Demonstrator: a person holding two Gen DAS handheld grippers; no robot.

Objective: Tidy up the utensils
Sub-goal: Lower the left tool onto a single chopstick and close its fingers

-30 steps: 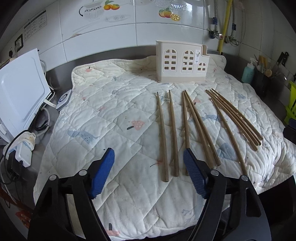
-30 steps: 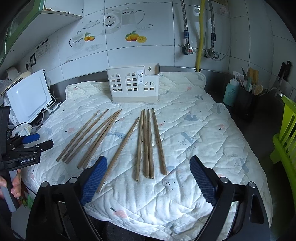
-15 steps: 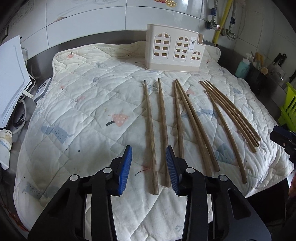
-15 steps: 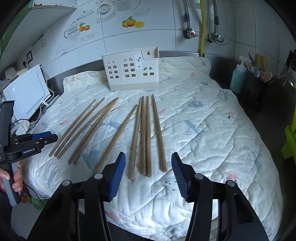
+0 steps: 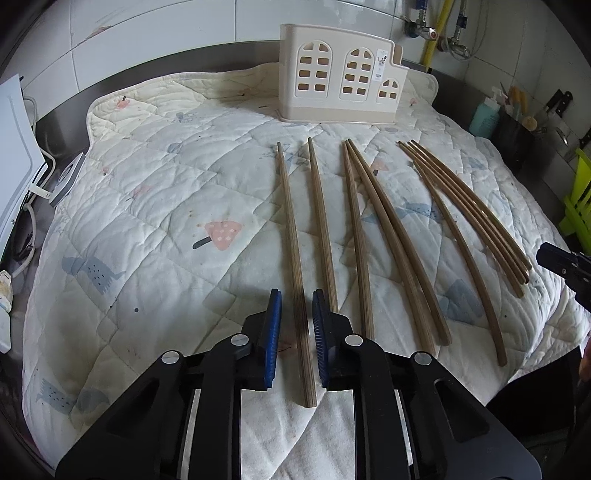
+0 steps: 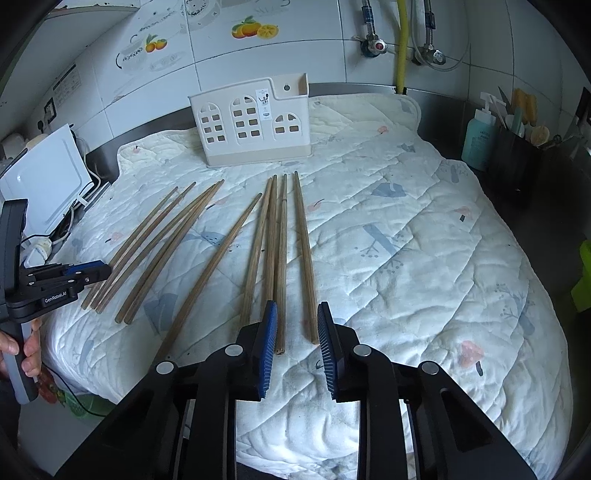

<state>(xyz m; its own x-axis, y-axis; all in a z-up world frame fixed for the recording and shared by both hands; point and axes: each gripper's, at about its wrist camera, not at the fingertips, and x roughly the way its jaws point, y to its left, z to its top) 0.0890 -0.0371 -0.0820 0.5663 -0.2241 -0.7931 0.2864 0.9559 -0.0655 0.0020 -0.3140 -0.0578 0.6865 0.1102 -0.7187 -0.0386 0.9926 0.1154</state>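
Closing over the near end of the leftmost chopstick (image 5: 295, 266), the left gripper (image 5: 295, 332) has its blue pads either side of the stick with slivers of quilt showing between, so not yet clenched on it; the stick runs from between the pads toward 12 o'clock. The right gripper (image 6: 297, 339) is also closing, its pads still apart; two chopstick ends lie in the gap, the rightmost chopstick (image 6: 304, 258) toward the right pad and a neighbouring chopstick (image 6: 281, 266) beside the left pad, neither plainly pressed. All the chopsticks lie flat on a white quilt (image 5: 147, 221), fanned in loose groups, tips pointing toward 12 o'clock. Left wrist view: two singles, then a close trio (image 5: 384, 240) at 1 o'clock, then a bunch (image 5: 469, 218) at 2 o'clock. At 12 o'clock stands a cream holder (image 6: 255, 125) with arched window cut-outs and a small paper label, print too small to read; what it contains cannot be seen. Right wrist view: the left gripper shows at 9 o'clock with "GenRobot.AI" on its body, a hand (image 6: 22, 347) around its handle. At 2 o'clock a black pot (image 6: 513, 162) holds assorted kitchen tools, a teal bottle (image 6: 478, 136) just beside it. Fruit stickers on the wall tiles (image 6: 255, 31) at 12 o'clock.
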